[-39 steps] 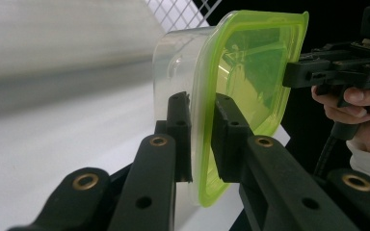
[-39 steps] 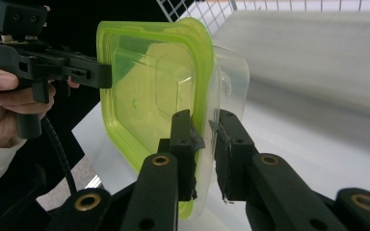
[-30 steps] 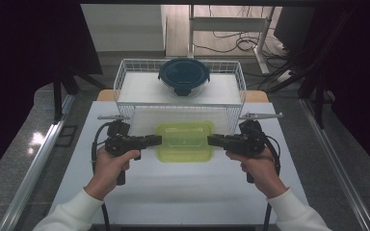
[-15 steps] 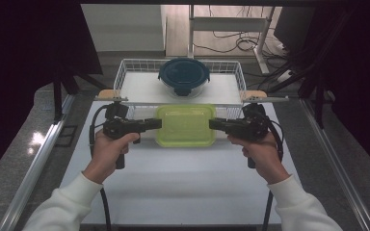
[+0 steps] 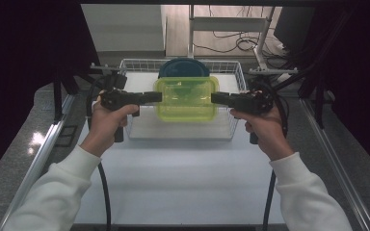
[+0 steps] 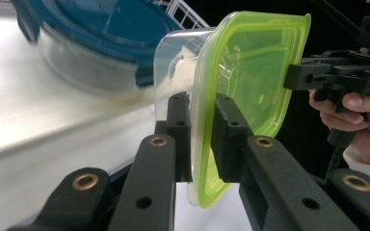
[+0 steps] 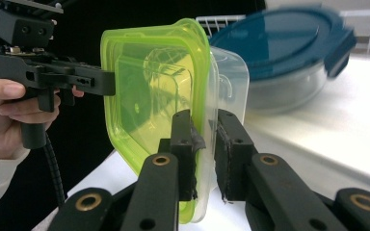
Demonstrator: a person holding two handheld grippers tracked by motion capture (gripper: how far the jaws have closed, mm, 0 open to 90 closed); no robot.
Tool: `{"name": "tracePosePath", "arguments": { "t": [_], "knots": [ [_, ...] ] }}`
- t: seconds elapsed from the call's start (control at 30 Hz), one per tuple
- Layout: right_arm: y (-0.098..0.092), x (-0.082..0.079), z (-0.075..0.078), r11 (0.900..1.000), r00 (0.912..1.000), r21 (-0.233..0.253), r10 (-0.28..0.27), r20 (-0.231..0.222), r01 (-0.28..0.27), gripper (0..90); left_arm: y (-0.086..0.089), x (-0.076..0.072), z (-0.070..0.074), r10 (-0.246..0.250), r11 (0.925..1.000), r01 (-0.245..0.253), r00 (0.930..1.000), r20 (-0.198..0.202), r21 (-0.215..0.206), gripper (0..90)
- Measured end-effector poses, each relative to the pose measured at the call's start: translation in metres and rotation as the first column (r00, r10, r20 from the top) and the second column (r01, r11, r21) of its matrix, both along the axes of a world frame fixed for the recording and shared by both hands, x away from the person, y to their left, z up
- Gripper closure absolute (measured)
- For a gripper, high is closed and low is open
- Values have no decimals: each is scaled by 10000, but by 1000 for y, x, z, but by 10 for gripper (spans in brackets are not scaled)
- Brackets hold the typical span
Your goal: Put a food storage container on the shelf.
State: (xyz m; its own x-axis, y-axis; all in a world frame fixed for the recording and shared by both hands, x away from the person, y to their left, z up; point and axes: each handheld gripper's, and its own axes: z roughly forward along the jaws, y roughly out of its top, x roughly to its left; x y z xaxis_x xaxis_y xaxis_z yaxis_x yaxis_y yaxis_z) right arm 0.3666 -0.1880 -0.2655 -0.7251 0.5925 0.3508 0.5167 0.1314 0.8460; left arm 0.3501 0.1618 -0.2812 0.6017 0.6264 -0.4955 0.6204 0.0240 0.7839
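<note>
White sleeves and forearms enter from the near edge of the white table (image 5: 183,187), one hand (image 5: 107,126) on each gripper handle.

Left gripper (image 5: 156,96) clamped on the left rim of the green-lidded container (image 5: 186,98); in the left gripper view, both jaws pressed against the lime lid edge (image 6: 203,144), one on each face, no gap visible. Right gripper (image 5: 217,98) clamped on the opposite rim; in the right gripper view, jaws closed on the lid and clear wall together (image 7: 204,139).

Container held level between the two grippers, lid up, clear of any surface, above the near half of the white wire basket (image 5: 231,131). Clear tub body visible under the lime lid in both gripper views. Contents: cannot tell.

Opposite hand and gripper seen across the container in each gripper view: right gripper at the far lid edge (image 6: 291,77), left gripper likewise (image 7: 108,83). Black cables trailing down from both handles.

Beyond the held container, inside the basket toward its far side: round clear bowl with dark blue clip lid (image 5: 183,69), also seen resting on the white basket floor (image 6: 94,43) (image 7: 294,53). Whether the held container touches the bowl: cannot tell; in the high view they overlap.

Farther off: metal frame rails along both table sides, grey floor, cables on a wooden floor past the table's far end.
</note>
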Motion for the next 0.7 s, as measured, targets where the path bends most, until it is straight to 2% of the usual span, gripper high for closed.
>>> {"name": "tracePosePath", "arguments": {
  "t": [0.1, 0.3, 0.47, 0.63, 0.7],
  "knots": [
    [1, 8, 9, 10000, 10000, 73, -51, 79, 51, 786, 1, 11, 11, -38, 10000, 38, 10000, 4, -8, 794],
    [4, 26, 21, 9997, 9999, 216, -122, 69, 120, 787, 6, 31, 23, -72, 10000, 72, 10000, -14, 45, 794],
    [8, 45, 25, 9993, 9998, 312, -188, 22, 187, 788, 9, 50, 28, -50, 10000, 50, 9999, -153, -11, 795],
    [11, 66, 27, 9983, 9991, 446, -368, -191, 377, 791, 11, 72, 31, 131, 9998, -137, 9993, -338, -152, 795],
    [12, 73, 27, 9979, 9987, 494, -403, -302, 418, 791, 12, 79, 32, 113, 9999, -116, 9993, -370, -72, 795]
  ]
}}
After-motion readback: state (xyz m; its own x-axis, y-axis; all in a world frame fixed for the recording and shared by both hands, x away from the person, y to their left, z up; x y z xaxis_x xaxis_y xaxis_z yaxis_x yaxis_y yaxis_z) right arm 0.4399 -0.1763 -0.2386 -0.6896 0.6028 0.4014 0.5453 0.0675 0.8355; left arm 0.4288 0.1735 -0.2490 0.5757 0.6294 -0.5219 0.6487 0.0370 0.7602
